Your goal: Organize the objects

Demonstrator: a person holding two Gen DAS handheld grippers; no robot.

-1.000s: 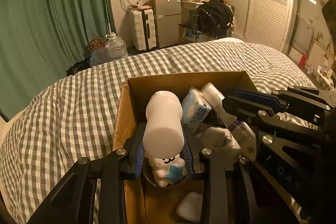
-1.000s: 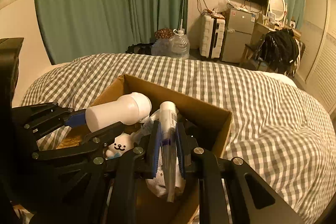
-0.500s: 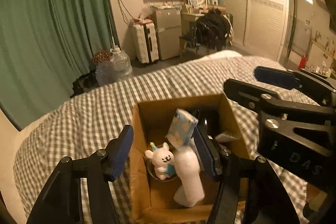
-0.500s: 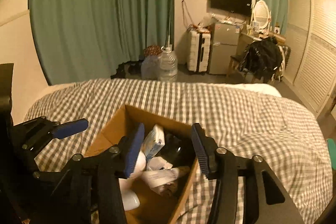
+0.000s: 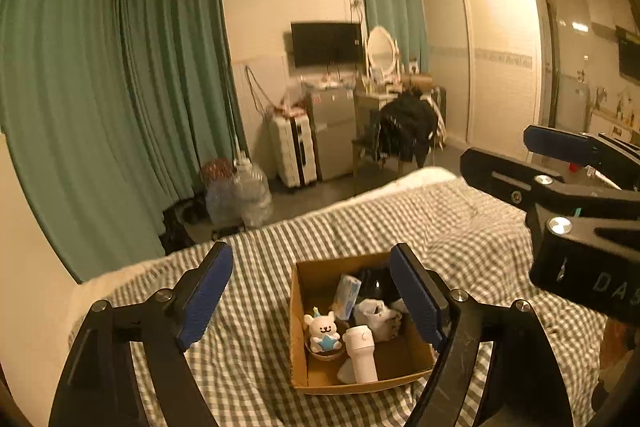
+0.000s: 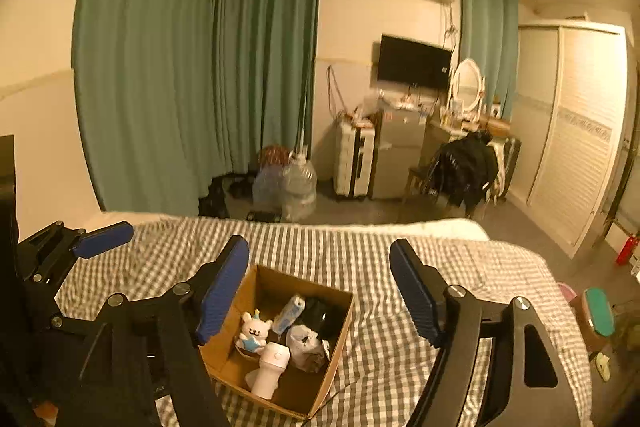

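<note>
Both my left tool (image 5: 310, 297) and right tool (image 6: 320, 291) hang spread and empty above the box (image 5: 298, 327) on the bed (image 5: 248, 355); I'd judge packing finished and keep clear.

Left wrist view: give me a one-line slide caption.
Open left claw raised above a cardboard box on the checked bedspread, holding a white bottle, bear toy and other items.

Legible text: the pale letters "DAS", cut off by the frame edge, stand on the black body of the right gripper (image 5: 568, 163) at near right in the left wrist view. No other lettering reads clearly.
</note>
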